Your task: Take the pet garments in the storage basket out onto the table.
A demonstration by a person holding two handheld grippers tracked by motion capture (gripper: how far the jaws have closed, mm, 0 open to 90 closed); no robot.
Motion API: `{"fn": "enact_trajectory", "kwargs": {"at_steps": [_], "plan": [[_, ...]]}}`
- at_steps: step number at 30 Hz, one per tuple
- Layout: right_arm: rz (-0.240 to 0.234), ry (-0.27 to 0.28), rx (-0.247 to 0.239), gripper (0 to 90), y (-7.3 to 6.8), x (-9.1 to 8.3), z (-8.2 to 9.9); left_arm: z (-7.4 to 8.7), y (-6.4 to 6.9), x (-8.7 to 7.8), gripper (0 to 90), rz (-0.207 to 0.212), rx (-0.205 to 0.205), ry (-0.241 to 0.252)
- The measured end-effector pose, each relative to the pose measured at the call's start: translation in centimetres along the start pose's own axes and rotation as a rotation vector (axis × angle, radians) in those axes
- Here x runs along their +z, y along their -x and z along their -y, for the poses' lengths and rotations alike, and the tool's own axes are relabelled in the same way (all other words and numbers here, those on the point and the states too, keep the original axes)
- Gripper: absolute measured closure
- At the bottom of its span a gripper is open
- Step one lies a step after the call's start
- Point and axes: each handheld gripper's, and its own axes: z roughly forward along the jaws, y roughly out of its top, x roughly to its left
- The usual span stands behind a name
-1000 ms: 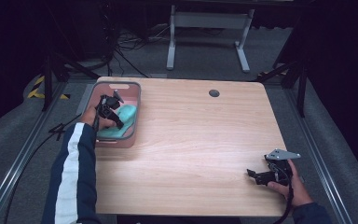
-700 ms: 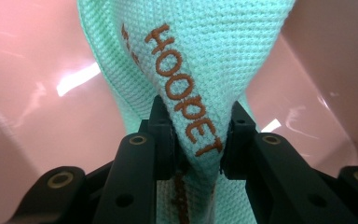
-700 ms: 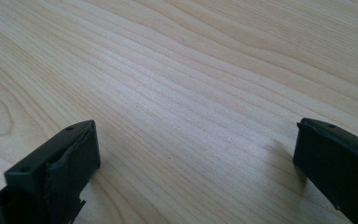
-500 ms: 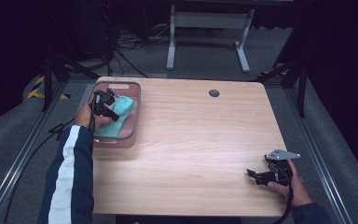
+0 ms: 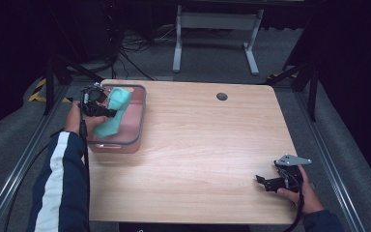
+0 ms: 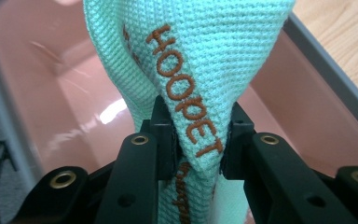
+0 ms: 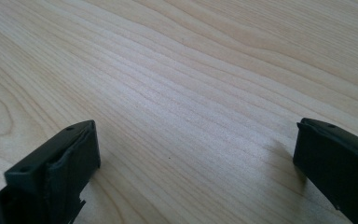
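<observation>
Mint-green waffle towel (image 6: 191,56) pinched in left gripper (image 5: 107,112) jaws, draped long-axis down over pink bin (image 5: 136,126) at far left; right gripper (image 5: 269,182) jaws spread, idle near right, well apart.

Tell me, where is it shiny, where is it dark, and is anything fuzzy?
Left gripper view: a white glare patch on the pink bin, cloth weave sharp. Right gripper view: soft shadows on the table beside the jaws, far grain blurred. High view: table lit, floor around it dark.
</observation>
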Motion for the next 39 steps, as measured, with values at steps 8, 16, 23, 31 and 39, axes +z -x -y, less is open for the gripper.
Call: {"fn": "enact_trajectory", "kwargs": {"at_steps": [8,16,23,31,39], "plan": [[0.000,0.000,0.000,0.7,0.0,0.0,0.0,0.4,0.3,-1.8,72.1,0.000,0.012,0.073],[0.000,0.000,-0.001,0.7,0.0,0.0,0.0,0.7,1.3,-4.0,72.3,0.013,0.045,0.143],[0.000,0.000,-0.001,0.7,0.0,0.0,0.0,0.7,2.7,-5.6,72.3,0.022,0.101,0.178],[0.000,0.000,-0.001,0.7,0.0,0.0,0.0,0.5,4.5,-6.5,72.3,0.039,0.159,0.203],[0.000,0.000,0.000,0.7,0.0,0.0,0.0,-0.1,6.7,-6.6,72.3,0.066,0.219,0.220]]}}
